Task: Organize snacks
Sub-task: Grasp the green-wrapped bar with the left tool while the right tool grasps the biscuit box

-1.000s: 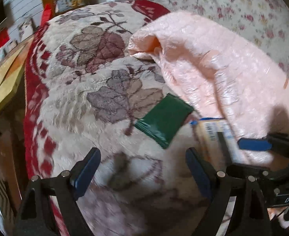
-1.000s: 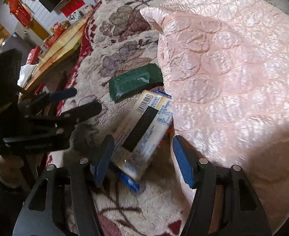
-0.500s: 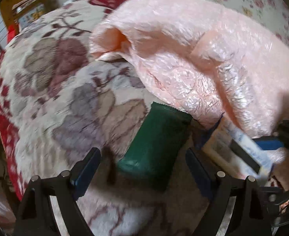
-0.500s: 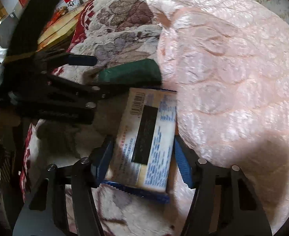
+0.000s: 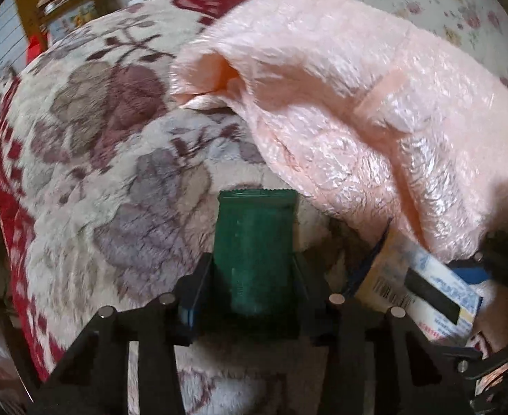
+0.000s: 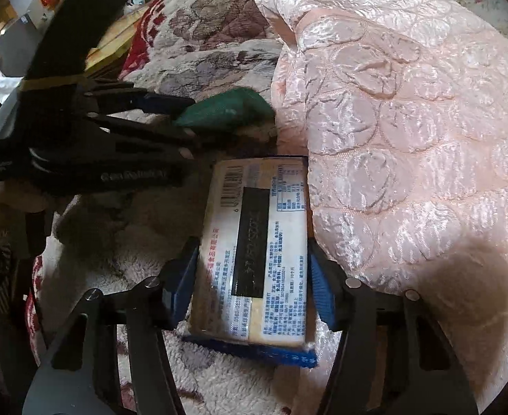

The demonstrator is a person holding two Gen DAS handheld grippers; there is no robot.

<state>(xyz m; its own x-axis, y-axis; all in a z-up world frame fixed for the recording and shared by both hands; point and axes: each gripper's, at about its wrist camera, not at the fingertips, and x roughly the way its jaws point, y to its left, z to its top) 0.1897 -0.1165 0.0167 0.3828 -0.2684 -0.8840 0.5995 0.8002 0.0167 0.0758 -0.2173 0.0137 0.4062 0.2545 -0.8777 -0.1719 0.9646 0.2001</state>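
Note:
A dark green snack packet (image 5: 254,228) lies on the plush blanket, lengthwise between the fingers of my left gripper (image 5: 250,269). The jaws are closing and both pads press its sides. In the right wrist view the same green packet (image 6: 226,110) sticks out of the left gripper (image 6: 188,119). A yellow-and-white biscuit packet with a barcode and a black stripe (image 6: 257,242) lies between the fingers of my right gripper (image 6: 252,276). Those jaws are closing too, with the blue pads against its long edges. The biscuit packet (image 5: 426,290) also shows at the right of the left wrist view.
A pink quilted cover (image 6: 409,138) is heaped right beside both packets and overlaps the biscuit packet's far corner. Everything rests on a cream plush blanket with purple flowers and a red border (image 5: 98,138). Wooden furniture (image 6: 108,55) stands beyond the bed's left edge.
My left gripper has moved forward over the green packet and closed from wide open onto it. The right gripper has narrowed around the biscuit packet, which now lies straight between its fingers.

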